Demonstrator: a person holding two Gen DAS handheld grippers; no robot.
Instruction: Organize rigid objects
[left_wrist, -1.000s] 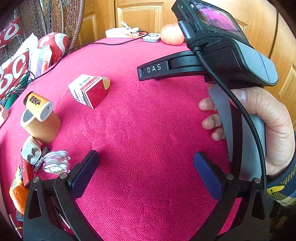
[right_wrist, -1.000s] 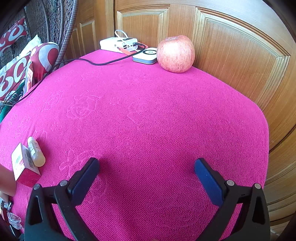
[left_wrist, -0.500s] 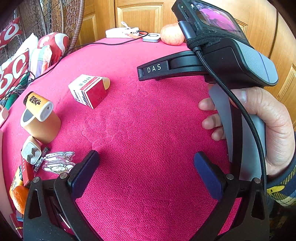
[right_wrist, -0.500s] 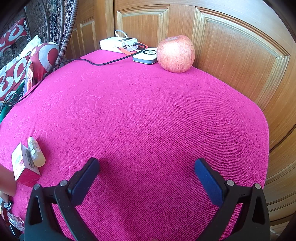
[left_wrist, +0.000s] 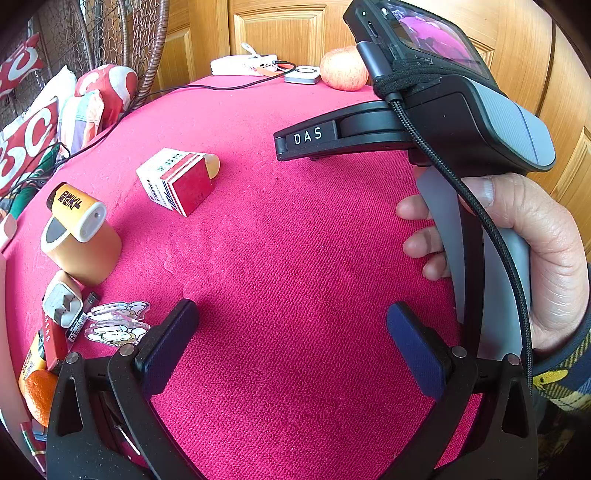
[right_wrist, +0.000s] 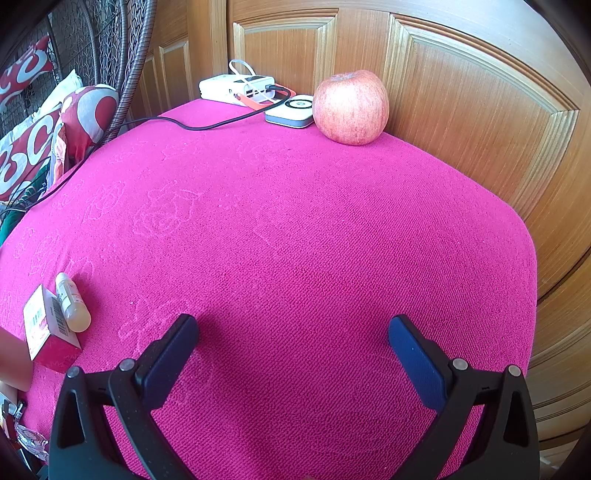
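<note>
My left gripper (left_wrist: 291, 332) is open over bare pink cloth, nothing between its fingers. Left of it lie two clear cartoon acrylic charms (left_wrist: 118, 321), a white charger plug (left_wrist: 61, 304), a tan tape roll (left_wrist: 83, 247) with an orange-labelled bottle (left_wrist: 75, 208) on top, and a red-and-white box (left_wrist: 177, 181). An orange (left_wrist: 38, 393) and a lighter sit at the far left edge. My right gripper (right_wrist: 293, 347) is also open and empty; the box (right_wrist: 46, 332) and a small cream tube (right_wrist: 72, 302) lie to its left. A hand (left_wrist: 517, 258) holds the right gripper's handle.
At the table's far end stand an apple (right_wrist: 349, 107), a white puck-like device (right_wrist: 291, 110) and a white power bank (right_wrist: 236, 86) with a black cable running left. Wooden doors (right_wrist: 461, 110) close the back and right. Cushions and a wicker chair are on the left.
The clear acrylic charms by the left finger have changed from a bunched, blurred shape to lying flat and spread. Both grippers have stayed put.
</note>
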